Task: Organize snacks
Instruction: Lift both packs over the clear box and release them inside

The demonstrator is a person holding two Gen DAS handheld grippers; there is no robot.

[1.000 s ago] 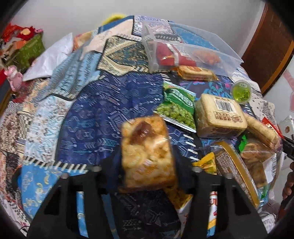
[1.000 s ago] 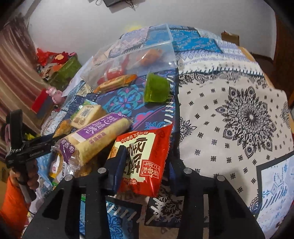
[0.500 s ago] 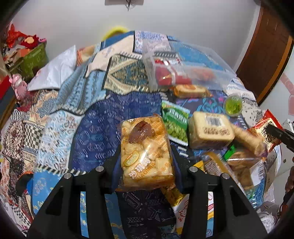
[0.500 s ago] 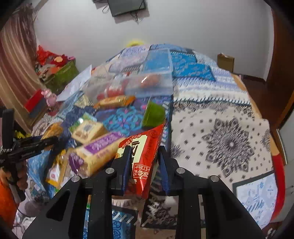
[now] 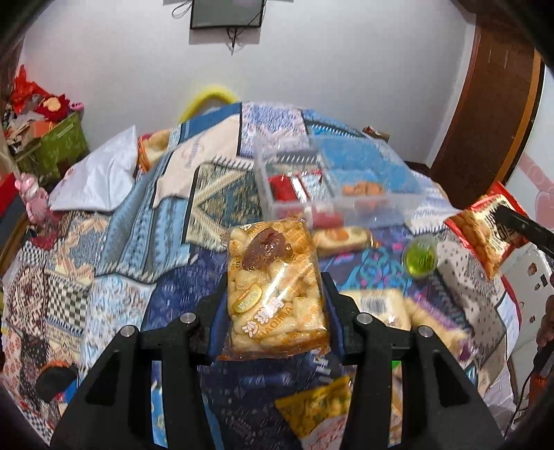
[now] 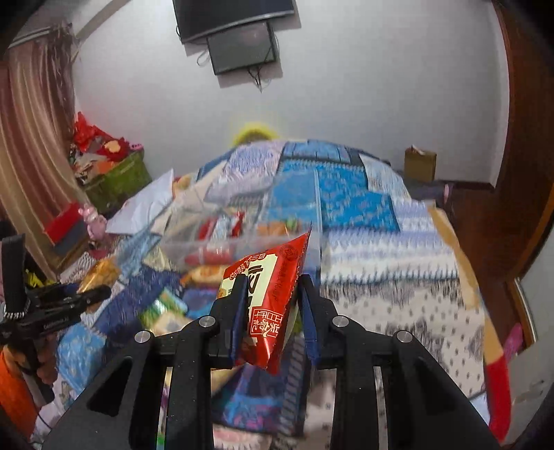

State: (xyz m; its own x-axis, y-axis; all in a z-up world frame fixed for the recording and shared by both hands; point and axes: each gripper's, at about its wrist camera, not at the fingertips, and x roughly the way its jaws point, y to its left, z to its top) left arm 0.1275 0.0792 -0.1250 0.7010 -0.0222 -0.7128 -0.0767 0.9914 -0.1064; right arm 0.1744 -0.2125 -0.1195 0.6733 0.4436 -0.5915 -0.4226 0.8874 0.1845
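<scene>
Patchwork cloth [image 5: 114, 242] in blues covers the bed under a white wall with a screen [image 5: 226, 14]. From the left wrist, the left gripper [image 5: 275, 294] clamps a clear rice-cake pack [image 5: 273, 287], raised short of the bin [image 5: 332, 187]; a green cup [image 5: 420, 258] sits right of the bin. From the right wrist, the right gripper [image 6: 271, 308] pinches a red packet [image 6: 270, 297] in front of the bin [image 6: 221, 242], curtain [image 6: 31, 145] far left.

A clear-wrapped golden rice-puff cake [image 5: 275, 287], topped by a brown date, stands upright, lifted above the patchwork bedspread. A red foil snack packet [image 6: 268, 304] hangs tilted, also aloft. Behind both, a clear plastic bin [image 5: 332, 188] holds red and orange snacks
</scene>
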